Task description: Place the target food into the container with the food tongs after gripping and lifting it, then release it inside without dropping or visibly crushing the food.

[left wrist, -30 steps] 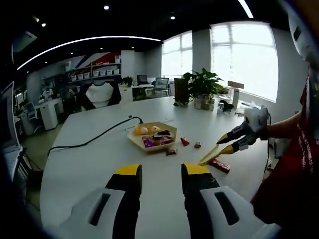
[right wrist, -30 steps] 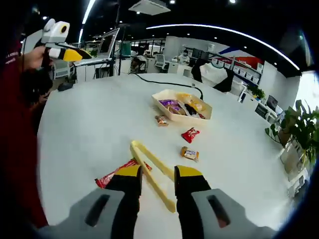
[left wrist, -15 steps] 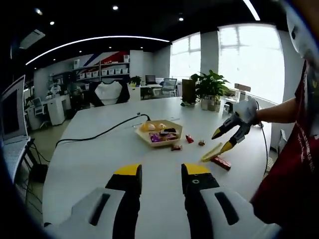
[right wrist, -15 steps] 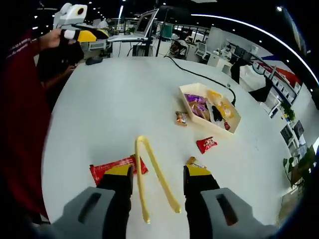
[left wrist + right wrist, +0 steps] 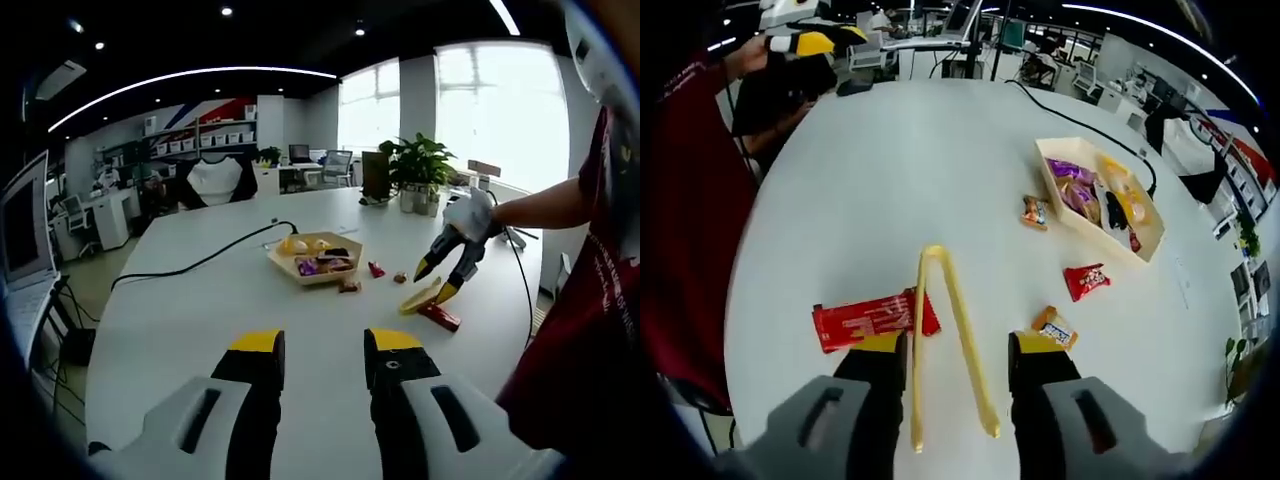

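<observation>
Yellow food tongs [image 5: 962, 320] lie flat on the white table, hinge end away from me and both arms running back between the jaws of my right gripper [image 5: 958, 345]. That gripper is open and hovers just over them. In the left gripper view it [image 5: 440, 272] hangs above the tongs [image 5: 421, 296]. The shallow beige container [image 5: 1061, 140] holds several wrapped snacks; it shows too in the left gripper view [image 5: 290, 268]. My left gripper [image 5: 325, 350] is open, holds nothing and stays well back from the food; it appears at the far table edge [image 5: 815, 42].
A long red bar [image 5: 872, 318] lies left of the tongs and an orange snack [image 5: 1053, 326] right of them. A red packet [image 5: 1087, 279] and a small brown snack [image 5: 1035, 211] sit nearer the container. A black cable [image 5: 200, 265] crosses the table. A person's red sleeve borders both views.
My right gripper has come down and forward over the tongs, so their arms now reach between its jaws. The left gripper has stayed nearly still and open.
</observation>
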Tool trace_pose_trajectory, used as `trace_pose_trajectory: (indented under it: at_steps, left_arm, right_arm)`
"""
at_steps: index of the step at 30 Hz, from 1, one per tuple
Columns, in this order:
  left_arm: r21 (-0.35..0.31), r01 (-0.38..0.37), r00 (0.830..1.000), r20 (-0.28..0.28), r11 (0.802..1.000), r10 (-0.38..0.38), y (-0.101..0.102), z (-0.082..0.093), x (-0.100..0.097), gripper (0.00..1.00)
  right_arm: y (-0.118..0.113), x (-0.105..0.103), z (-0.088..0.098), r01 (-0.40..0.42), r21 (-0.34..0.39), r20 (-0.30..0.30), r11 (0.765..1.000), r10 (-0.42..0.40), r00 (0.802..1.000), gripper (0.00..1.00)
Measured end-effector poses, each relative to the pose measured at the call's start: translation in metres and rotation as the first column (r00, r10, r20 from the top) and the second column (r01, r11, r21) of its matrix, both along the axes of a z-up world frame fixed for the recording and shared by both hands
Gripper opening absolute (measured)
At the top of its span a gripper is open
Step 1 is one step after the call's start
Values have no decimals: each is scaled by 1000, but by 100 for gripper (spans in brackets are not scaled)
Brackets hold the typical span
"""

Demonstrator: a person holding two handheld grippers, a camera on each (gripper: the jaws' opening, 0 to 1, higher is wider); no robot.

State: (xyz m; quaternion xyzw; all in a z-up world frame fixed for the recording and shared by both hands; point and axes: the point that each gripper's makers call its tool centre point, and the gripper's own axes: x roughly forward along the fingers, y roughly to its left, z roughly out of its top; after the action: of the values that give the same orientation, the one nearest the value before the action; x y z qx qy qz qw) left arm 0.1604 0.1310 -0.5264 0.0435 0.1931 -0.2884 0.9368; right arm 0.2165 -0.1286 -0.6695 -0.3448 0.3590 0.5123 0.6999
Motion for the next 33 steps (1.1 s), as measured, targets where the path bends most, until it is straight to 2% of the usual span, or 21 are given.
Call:
trace_pose_trajectory:
  at_steps: [2,3,11,16,25,29,31,33]
  left_arm:
    - [1,1,1000,-3,1000,-1,0,-1,0,34]
    - [2,2,1000,-4,1000,-2,-1,-1,0,34]
    - [5,8,1000,-8,1000,-8,-3,-3,0,34]
    - [5,5,1000,-12,1000,-5,-3,-5,-1,33]
    - [-6,4,1000,-9,1000,-4,-2,-6,1,33]
    - [-10,9,1000,-8,1000,-9,-3,-7,3,33]
    - [-15,10,1000,-8,1000,-10,-4,-7,4,33]
    - [-21,11,1000,-7,1000,-11,-4,-7,4,33]
  right_arm:
    - [-3,-5,-7,-7,-26,-22,1000,6,1000,32]
    - [0,-6,-4,-7,6,-31,1000,7,999,29]
    - [-2,-7,-5,17,-3,-47,1000,-17,999,25]
    - [-1,-9,-4,-6,-11,-22,1000,6,1000,21]
    - [-2,-10,0,76,30,-7,997,-76,997,17]
    - [-4,-8,8,176,97,-18,980,-175,984,17]
    - [-5,-6,15,230,142,-21,963,-229,973,17]
    - [-6,-4,22,294,198,-36,935,-292,956,17]
